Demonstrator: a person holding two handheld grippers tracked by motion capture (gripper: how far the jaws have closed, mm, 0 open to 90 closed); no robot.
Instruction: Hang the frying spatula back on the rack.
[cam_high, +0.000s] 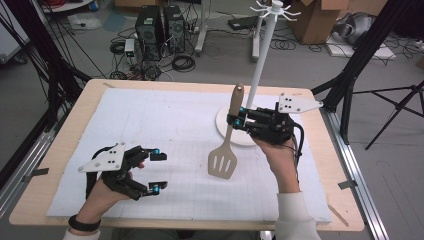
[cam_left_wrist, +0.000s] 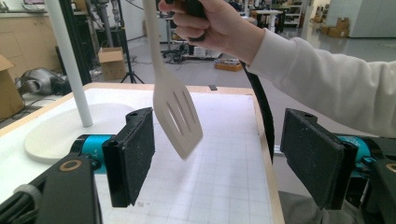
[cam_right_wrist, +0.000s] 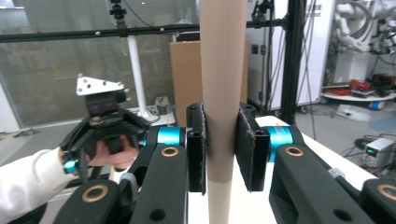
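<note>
Right gripper (cam_high: 236, 120) is what I check first: its two black pads are pressed against either side of the beige spatula (cam_high: 228, 142), clamped on the handle. In the right gripper view the handle (cam_right_wrist: 223, 93) runs straight up between the pads (cam_right_wrist: 198, 147), held firmly. From the high view I see the spatula hanging blade down, its slotted blade (cam_high: 223, 163) lifted clear of the white mat (cam_high: 150, 125) and its handle tip pointing up and slightly away from me. It sits right of the table's centre, just in front of the round white base (cam_high: 222, 120) of the stand, whose white pole (cam_high: 263, 50) rises behind the gripper to a ring of hooks at the top.

My left gripper (cam_high: 158, 170) rests low over the near left part of the mat, well apart from the spatula, with its jaws spread wide and nothing between them. Its own view confirms this: the two pads (cam_left_wrist: 135, 154) stand far apart, and past them I see the slotted blade (cam_left_wrist: 180, 119) hanging in the air under the other hand (cam_left_wrist: 212, 23), with the base (cam_left_wrist: 60, 130) and pole to the left.

The wooden table (cam_high: 60, 130) edges the mat on all sides.
</note>
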